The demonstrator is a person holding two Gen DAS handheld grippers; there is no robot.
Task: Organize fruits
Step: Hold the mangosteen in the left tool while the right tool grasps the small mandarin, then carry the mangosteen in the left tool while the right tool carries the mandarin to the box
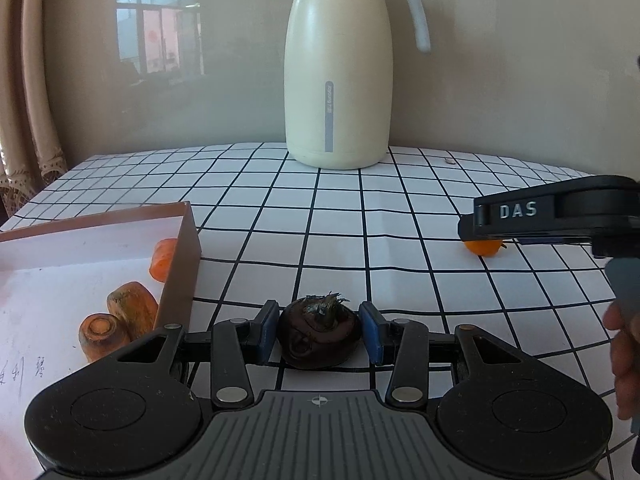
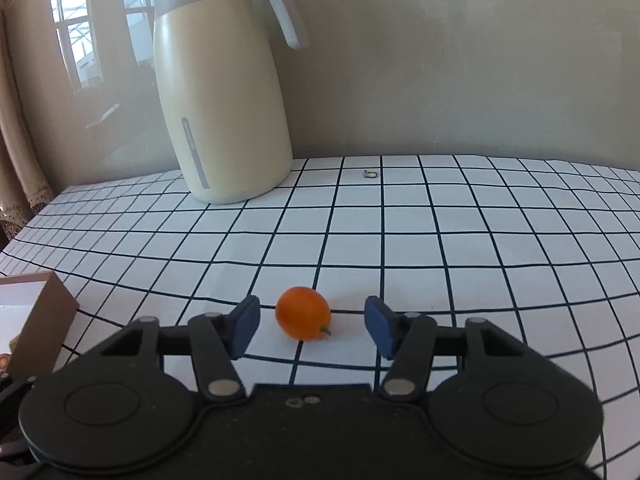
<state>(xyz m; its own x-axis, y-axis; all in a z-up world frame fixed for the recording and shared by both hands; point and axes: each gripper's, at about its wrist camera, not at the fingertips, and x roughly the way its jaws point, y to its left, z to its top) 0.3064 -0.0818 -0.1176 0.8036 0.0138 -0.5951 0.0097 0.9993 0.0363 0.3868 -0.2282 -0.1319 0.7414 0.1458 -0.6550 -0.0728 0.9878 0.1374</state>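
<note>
Left tool clamped on dark fruit beside box; right tool open around orange fruit on surface, pads apart; pick step; next: squeeze, carry boxward.

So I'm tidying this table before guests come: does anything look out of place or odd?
A small pale scrap lies alone on the checked cloth to the right of the jug, like a crumb or bit of litter; what it is can't be told. Handwriting marks the floor of the box beside the carrot pieces.
</note>
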